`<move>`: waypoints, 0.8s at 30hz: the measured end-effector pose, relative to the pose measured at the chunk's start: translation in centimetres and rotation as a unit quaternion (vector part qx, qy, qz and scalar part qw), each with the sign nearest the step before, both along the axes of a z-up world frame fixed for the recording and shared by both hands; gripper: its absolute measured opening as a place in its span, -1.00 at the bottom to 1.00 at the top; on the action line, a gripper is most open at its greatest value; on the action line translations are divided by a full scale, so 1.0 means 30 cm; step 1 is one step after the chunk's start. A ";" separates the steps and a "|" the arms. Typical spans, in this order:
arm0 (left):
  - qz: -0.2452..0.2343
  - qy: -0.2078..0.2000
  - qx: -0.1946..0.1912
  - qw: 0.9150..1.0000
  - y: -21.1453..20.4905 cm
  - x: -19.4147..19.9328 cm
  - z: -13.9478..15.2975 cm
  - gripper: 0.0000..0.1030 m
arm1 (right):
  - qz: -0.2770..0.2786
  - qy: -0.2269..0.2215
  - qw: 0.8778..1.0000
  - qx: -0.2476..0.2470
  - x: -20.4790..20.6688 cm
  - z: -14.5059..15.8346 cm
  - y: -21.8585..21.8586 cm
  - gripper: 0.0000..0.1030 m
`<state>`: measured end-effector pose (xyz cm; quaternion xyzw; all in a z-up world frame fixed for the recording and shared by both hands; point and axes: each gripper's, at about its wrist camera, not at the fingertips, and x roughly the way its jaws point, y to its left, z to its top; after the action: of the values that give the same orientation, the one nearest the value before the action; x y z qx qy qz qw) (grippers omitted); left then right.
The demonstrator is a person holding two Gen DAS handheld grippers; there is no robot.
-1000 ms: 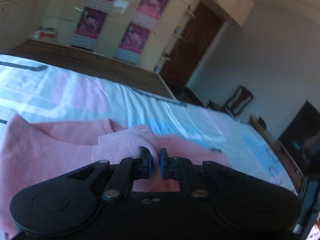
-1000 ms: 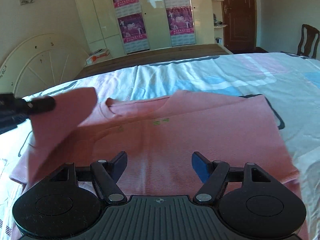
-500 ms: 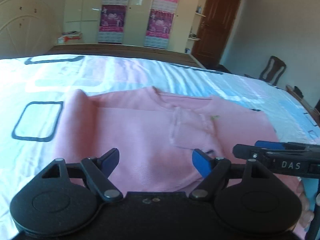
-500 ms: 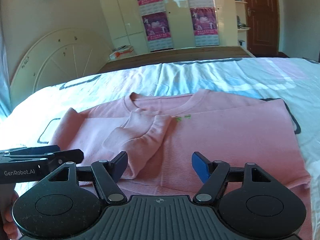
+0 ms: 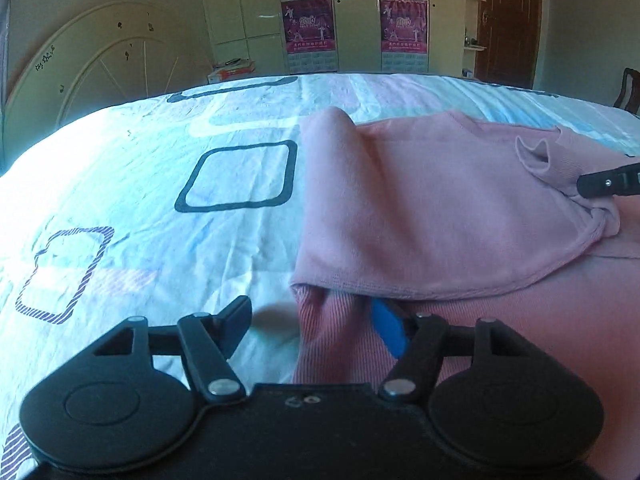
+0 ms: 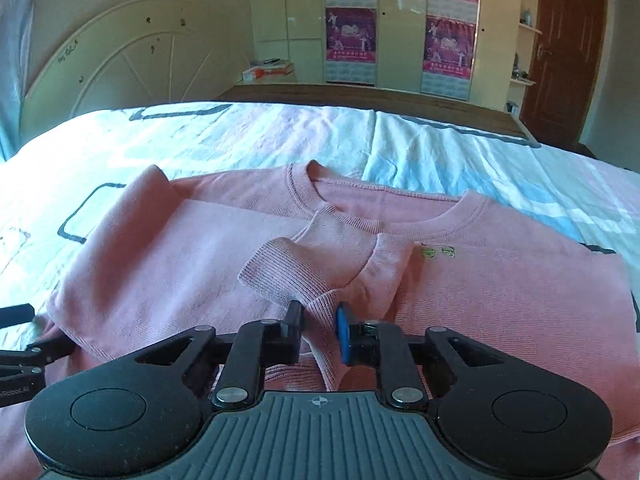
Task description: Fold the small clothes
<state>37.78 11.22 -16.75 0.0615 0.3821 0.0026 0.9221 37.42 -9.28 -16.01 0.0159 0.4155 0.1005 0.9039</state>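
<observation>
Bed sheet [image 6: 248, 140] with square outlines spreads ahead of both your claws. Pink sweatshirt [image 6: 500, 292] lies flat on it, neckline away from you, left sleeve [image 6: 168, 248] folded across the chest. Your right claw [image 6: 320, 326] is closed down on the ribbed cuff [image 6: 304, 276] of that sleeve, cloth bunched between the fingers, mid-chest. Your left claw [image 5: 310, 322] is spread wide at the sweatshirt's left edge: left finger [image 5: 236, 316] over bare sheet, blue-padded right finger [image 5: 390, 330] tucked under the sleeve fold, gripping nothing. Small green mark [image 6: 438, 252] sits just right of the cuff.
</observation>
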 end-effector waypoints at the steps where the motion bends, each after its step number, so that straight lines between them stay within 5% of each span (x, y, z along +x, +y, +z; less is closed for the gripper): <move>1: -0.001 -0.004 0.003 1.000 -0.010 0.014 -0.002 0.11 | -0.011 -0.009 1.000 0.010 -0.007 0.017 -0.022 -0.78; 3: -0.001 -0.015 0.004 1.000 -0.021 0.038 0.000 0.03 | -0.039 -0.026 0.998 0.030 -0.024 0.059 -0.077 -0.79; 5: 0.010 -0.028 0.005 1.000 -0.025 0.057 -0.006 -0.28 | -0.072 -0.033 0.996 0.050 -0.046 0.096 -0.150 -0.80; 6: 0.019 -0.030 0.000 0.999 -0.017 0.065 -0.009 -0.73 | -0.088 -0.033 0.994 0.057 -0.057 0.101 -0.189 -0.81; 7: 0.032 -0.029 -0.011 0.999 -0.003 0.071 -0.013 -0.85 | -0.113 -0.028 0.991 0.064 -0.070 0.102 -0.236 -0.84; 10: 0.046 -0.030 -0.033 0.998 0.024 0.063 -0.019 -0.84 | -0.165 0.023 0.983 0.080 -0.083 0.040 -0.356 -0.99; 14: 0.047 -0.027 -0.043 0.998 0.031 0.046 -0.017 -0.83 | -0.157 0.041 0.982 0.097 -0.114 0.026 -0.412 -0.95; 15: 0.052 -0.022 -0.045 0.997 0.034 0.047 -0.017 -0.74 | -0.159 0.038 0.981 0.101 -0.119 0.030 -0.420 -0.74; 16: 0.053 -0.020 -0.044 0.997 0.035 0.046 -0.018 -0.71 | -0.161 0.036 0.980 0.110 -0.118 0.033 -0.426 -0.23; 18: 0.050 -0.020 -0.035 0.998 0.026 0.043 -0.019 -0.70 | -0.159 0.046 0.979 0.121 -0.100 0.022 -0.417 0.16; 21: 0.049 -0.018 -0.029 0.998 0.016 0.047 -0.019 -0.70 | -0.158 0.057 0.978 0.124 -0.075 -0.015 -0.395 0.15; 23: 0.045 -0.019 -0.021 0.999 0.009 0.046 -0.021 -0.70 | -0.162 0.061 0.976 0.129 -0.056 -0.038 -0.384 -0.18; 24: 0.043 -0.020 -0.015 0.999 0.004 0.045 -0.022 -0.70 | -0.158 0.064 0.977 0.127 -0.048 -0.041 -0.374 -0.61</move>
<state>39.13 11.34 -17.42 0.0309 0.3662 0.0380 0.9292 35.98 -20.50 -17.24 0.2026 0.4488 0.0067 0.8703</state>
